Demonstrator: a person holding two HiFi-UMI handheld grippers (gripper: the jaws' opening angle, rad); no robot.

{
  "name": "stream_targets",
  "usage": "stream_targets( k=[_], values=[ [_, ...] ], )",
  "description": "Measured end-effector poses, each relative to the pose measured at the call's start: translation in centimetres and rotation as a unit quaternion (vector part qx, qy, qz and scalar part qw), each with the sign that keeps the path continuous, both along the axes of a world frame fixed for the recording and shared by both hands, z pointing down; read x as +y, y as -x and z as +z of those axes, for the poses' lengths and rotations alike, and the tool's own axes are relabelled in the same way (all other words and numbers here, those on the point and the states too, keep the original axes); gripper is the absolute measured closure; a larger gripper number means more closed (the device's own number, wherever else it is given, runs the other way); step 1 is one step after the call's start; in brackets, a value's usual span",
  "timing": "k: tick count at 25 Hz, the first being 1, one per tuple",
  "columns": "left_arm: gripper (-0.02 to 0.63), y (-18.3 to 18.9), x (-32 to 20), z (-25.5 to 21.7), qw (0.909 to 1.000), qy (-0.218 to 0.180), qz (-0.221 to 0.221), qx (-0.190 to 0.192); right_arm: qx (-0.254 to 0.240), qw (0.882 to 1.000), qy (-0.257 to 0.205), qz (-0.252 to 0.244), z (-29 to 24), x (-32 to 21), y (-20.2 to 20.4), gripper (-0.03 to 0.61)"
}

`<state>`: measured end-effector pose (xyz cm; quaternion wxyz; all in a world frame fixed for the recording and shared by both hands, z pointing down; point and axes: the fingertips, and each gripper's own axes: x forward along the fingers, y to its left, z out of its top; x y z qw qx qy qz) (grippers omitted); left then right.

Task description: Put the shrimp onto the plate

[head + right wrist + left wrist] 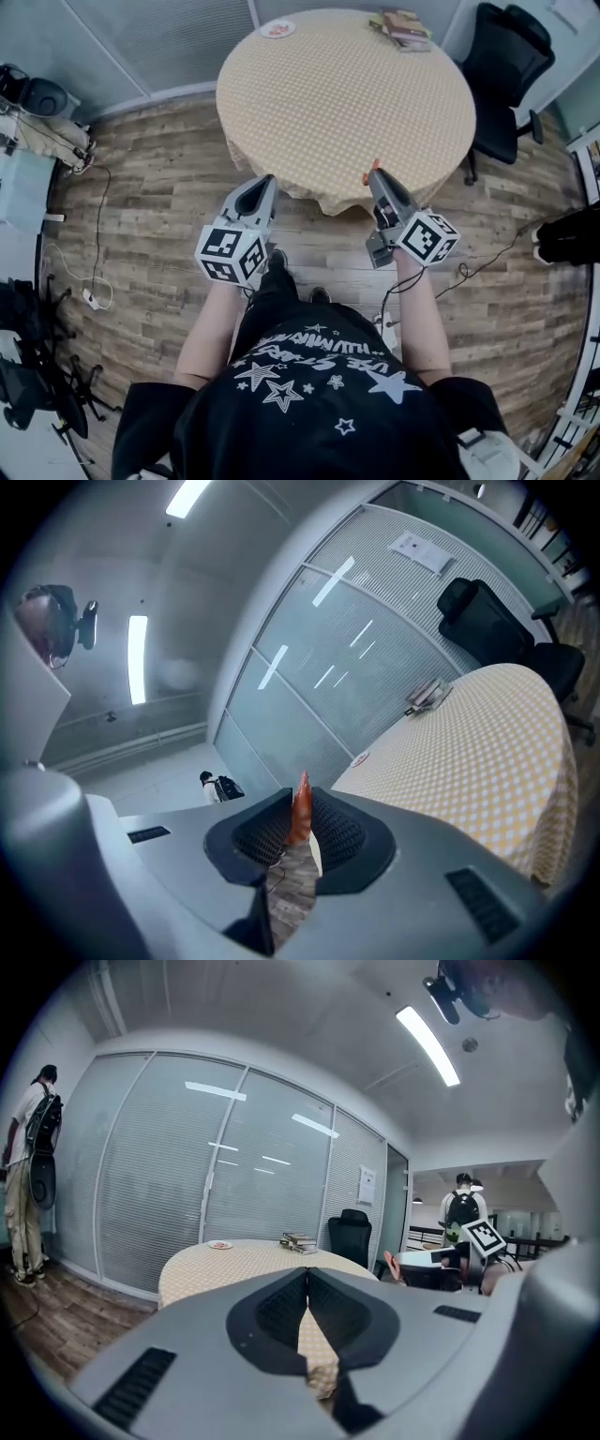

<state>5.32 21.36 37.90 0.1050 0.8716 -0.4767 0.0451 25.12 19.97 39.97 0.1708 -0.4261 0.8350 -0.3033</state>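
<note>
Person stands at the near edge of the round table under a yellow checked cloth (347, 94).

Right gripper (374, 172): jaws pinched on a small orange shrimp (301, 803), its tip poking out past them. It is held in the air just off the table rim.

Left gripper (268, 179): jaws pressed together with nothing in them, idle beside the right one.

Small white round plate with a red pattern (277, 29) sits at the far edge, well apart from the shrimp. A stack of books (405, 28) lies further along that edge, with a black office chair (506, 75) beyond.

Judgement: carry phase, drop not yet begun. The reach spans the whole tabletop, so walking round looks better than stretching. Keep the pinch steady, come low over the plate's middle, then part the jaws. The shrimp looks light and could cling to a pad or skip off the rim.
</note>
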Motion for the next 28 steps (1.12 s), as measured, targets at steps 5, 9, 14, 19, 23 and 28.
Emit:
stream_targets(
  k=[5, 9, 14, 19, 23, 28],
  values=[
    [0.604, 3.6, -3.1, 1.5, 0.9996, 0.020, -0.013, 0.015, 0.014, 1.000, 0.012, 0.000, 0.4, -2.7, 2.9, 0.506],
    [0.604, 5.3, -5.9, 1.9, 0.9994, 0.027, -0.001, 0.020, 0.019, 0.999, 0.025, 0.016, 0.6, -4.8, 4.2, 0.506],
    [0.604, 7.2, -10.3, 1.6, 0.9990, 0.025, 0.029, 0.023, 0.021, 0.998, 0.026, 0.044, -0.1, -8.6, 6.6, 0.506],
    [0.604, 8.4, -14.2, 2.0, 0.9971, 0.032, 0.059, 0.036, 0.039, 0.997, 0.024, 0.058, -0.5, -11.8, 9.2, 0.506],
    [0.604, 9.3, -16.8, 1.9, 0.9956, 0.027, 0.081, 0.039, 0.040, 0.996, 0.028, 0.070, -0.7, -14.3, 11.2, 0.506],
    [0.604, 10.5, -18.6, 3.4, 0.9935, 0.045, 0.097, 0.040, 0.049, 0.995, 0.034, 0.085, -0.2, -15.4, 12.4, 0.506]
  ],
)
